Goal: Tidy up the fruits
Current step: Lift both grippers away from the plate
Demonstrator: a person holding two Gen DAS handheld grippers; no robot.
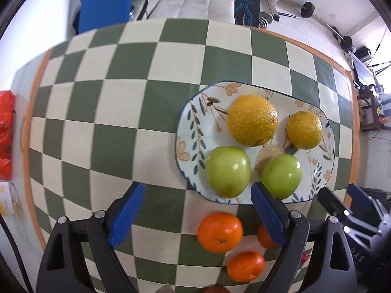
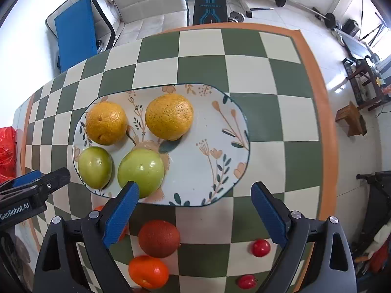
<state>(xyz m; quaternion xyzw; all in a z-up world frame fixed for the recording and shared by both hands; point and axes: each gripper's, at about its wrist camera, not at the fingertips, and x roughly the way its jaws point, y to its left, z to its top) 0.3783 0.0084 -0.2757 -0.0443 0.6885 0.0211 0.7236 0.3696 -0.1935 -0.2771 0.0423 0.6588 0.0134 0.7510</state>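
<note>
Plate (image 2: 227, 112) holds 2 oranges, 2 green apples; loading is midway. Both the left gripper (image 1: 196, 213) and right gripper (image 2: 195, 212) gape wide, empty. Next: grasp a tangerine (image 1: 219, 232) at 6 o'clock.

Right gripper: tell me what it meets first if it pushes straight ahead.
Probably the bare right part of the floral plate: the open right gripper points there. The nearer green apple sits just left of that line, though depth is uncertain.

Green-and-cream checked tablecloth (image 2: 202, 68), red plastic bag (image 1: 6, 134) at its edge, beyond — white sofa (image 2: 149, 2), blue board (image 2: 75, 39), barbell (image 2: 305, 7)
</note>
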